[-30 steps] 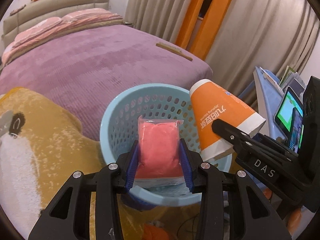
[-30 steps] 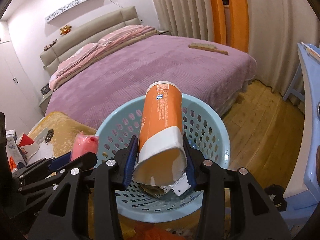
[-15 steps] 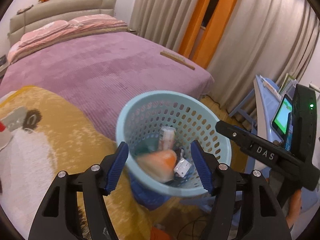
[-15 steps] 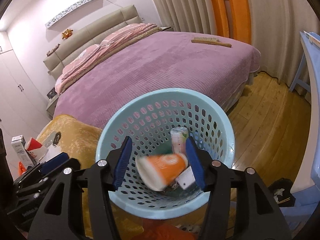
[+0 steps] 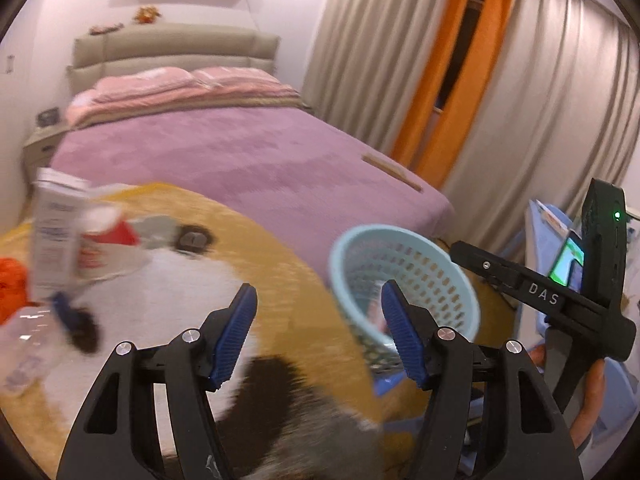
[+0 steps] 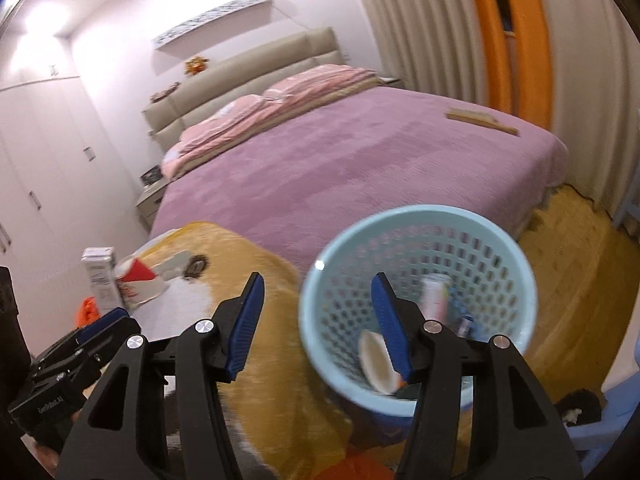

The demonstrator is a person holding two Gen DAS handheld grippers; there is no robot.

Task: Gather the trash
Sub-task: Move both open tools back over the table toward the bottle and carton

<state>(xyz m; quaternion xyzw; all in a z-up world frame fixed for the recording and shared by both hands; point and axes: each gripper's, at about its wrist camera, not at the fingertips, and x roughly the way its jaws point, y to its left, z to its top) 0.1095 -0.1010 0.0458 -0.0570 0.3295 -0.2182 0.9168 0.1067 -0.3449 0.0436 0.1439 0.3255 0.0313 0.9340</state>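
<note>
A light blue perforated basket [image 6: 500, 240] holds the orange paper cup [image 6: 376, 362], a slim tube [image 6: 434, 296] and other small trash. It also shows in the left wrist view [image 5: 360, 240]. My right gripper [image 6: 316, 324] is open and empty, just left of the basket rim. My left gripper [image 5: 318, 334] is open and empty over the yellow plush blanket [image 5: 280, 248]. On the blanket's far left stand a white carton [image 5: 54, 228], a red and white cup [image 5: 106, 240], an orange bag [image 5: 12, 284] and a clear plastic bottle [image 5: 24, 344].
A bed with a purple cover [image 6: 360, 160] fills the background, with a wooden brush [image 6: 480, 120] on it. Curtains hang at the right. A blue desk with a phone [image 5: 568, 264] stands at the far right. Wooden floor [image 6: 580, 260] lies beyond the basket.
Both grippers opened and dropped the pink packet and the orange cup into the basket. Both have since swung left, away from the basket, toward the trash on the blanket.
</note>
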